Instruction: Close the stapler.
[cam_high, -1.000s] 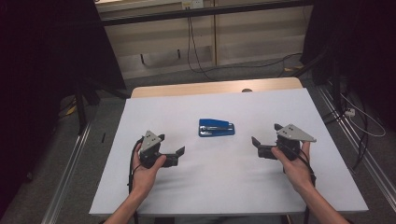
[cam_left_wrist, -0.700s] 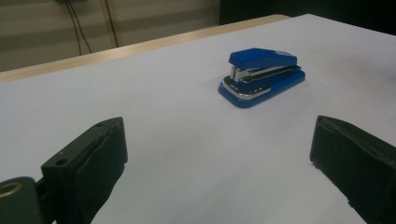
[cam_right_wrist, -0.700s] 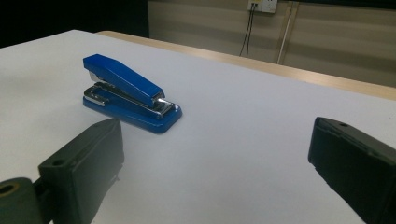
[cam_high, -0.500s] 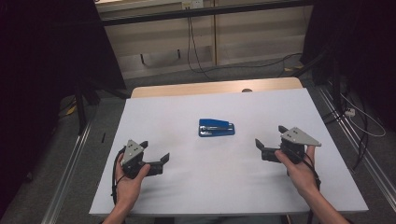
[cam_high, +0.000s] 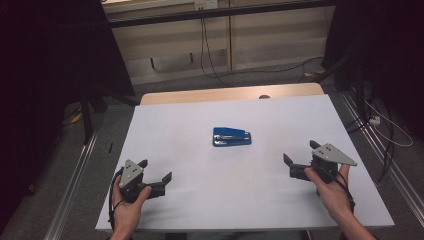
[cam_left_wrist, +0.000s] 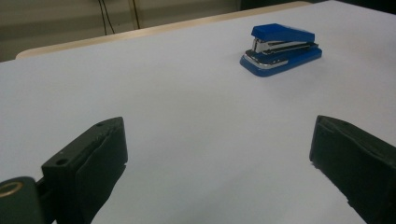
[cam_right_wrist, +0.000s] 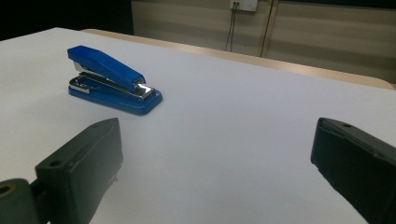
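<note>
One blue stapler (cam_high: 231, 136) lies closed and flat near the middle of the white worktop (cam_high: 190, 125), its long axis running across the high view. The left hand-held gripper (cam_high: 156, 176) rests low near the front left corner, and the right hand-held gripper (cam_high: 299, 159) sits near the right edge; both are well apart from the stapler and point inward toward it. Each has its jaws spread wide with nothing between them, as the left gripper view and the right gripper view confirm: bare worktop lies in each gap, and the stapler (cam_left_wrist: 280, 49) (cam_right_wrist: 114, 79) stands farther off.

The step in hand appears to be the approach. Judged from this layout, it is done well by bringing one hand-held gripper in low and level, keeping the jaws wide until they straddle the narrow width of the stapler rather than its length, then closing on the solid base or body, not on the sprung top arm, which could give under pressure. The other hand-held gripper may steady the base if the stapler slides on the smooth sheet.

Count: one stapler, two hand-held grippers, one worktop.
</note>
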